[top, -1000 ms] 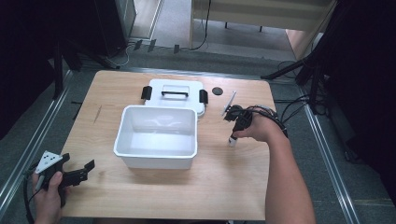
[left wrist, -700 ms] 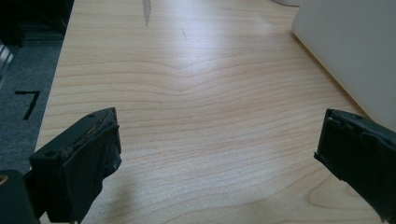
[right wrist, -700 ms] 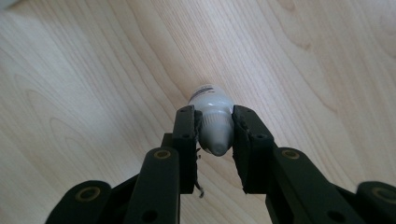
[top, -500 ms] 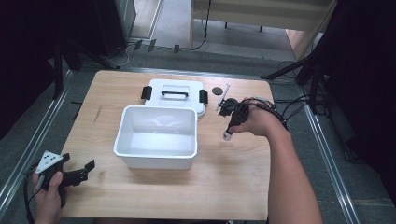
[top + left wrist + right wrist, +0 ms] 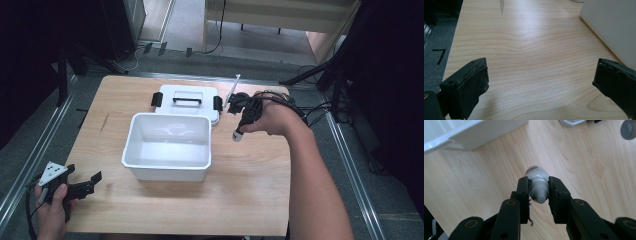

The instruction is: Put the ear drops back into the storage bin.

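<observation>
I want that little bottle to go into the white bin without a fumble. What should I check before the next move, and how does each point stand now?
1. Grip: the right tongs are shut on the small bottle, one jaw on each side. Ok.
2. Bottle off the table: it hangs below the right hand in the high view, but contact with the wood is unclear. Cannot tell.
3. White bin open, nothing seen inside. Ok.
4. Lid lies behind the bin, out of the path. Ok.
5. Left tongs open, near the table's front left corner, apart from the bin. Ok.
6. Bottle sealed: its cap is not clearly seen. Cannot tell.
</observation>
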### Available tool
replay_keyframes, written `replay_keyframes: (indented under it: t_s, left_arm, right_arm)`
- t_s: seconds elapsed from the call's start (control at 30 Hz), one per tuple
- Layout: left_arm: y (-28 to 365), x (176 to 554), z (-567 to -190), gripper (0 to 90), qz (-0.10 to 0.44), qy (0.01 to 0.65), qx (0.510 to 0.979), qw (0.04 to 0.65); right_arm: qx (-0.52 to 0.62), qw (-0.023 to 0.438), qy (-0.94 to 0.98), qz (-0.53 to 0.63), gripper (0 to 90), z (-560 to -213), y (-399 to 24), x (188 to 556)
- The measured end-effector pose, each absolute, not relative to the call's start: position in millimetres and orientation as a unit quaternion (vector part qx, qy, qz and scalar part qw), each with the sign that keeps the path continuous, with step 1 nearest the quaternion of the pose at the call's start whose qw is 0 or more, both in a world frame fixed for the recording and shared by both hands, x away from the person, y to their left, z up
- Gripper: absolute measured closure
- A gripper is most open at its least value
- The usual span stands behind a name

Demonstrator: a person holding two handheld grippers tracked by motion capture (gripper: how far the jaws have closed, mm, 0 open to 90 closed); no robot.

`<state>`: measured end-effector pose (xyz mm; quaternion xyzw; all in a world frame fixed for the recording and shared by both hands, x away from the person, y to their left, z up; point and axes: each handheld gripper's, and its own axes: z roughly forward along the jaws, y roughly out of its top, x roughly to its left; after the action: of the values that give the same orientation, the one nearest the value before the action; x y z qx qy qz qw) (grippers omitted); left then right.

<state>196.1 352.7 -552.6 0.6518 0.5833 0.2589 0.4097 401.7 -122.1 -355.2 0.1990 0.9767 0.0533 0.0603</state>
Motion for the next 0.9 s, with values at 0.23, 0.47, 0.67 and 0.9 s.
replay_keyframes:
  t_s: [0.23, 0.47, 0.67, 0.9]
  left_arm:
    - [352.3, 196.1, -552.7, 0.4, 0.26, 0.583, 0.652, 0.409]
    - [352.8, 196.0, -552.6, 0.3, 0.257, 0.583, 0.654, 0.409]
    - [352.6, 195.9, -552.6, 0.3, 0.257, 0.583, 0.653, 0.409]
    - [352.7, 196.1, -552.7, 0.3, 0.257, 0.583, 0.653, 0.41]
  right_arm:
    - [0.192, 0.069, 0.977, 0.064, 72.3, -336.2, -108.8, 400.7]
    - [0.169, 0.075, 0.981, 0.067, 72.3, -320.5, -87.5, 399.4]
    - [0.156, 0.077, 0.982, 0.07, 72.3, -311.3, -69.6, 397.8]
    - [0.137, 0.075, 0.985, 0.074, 72.3, -305.5, -47.6, 395.5]
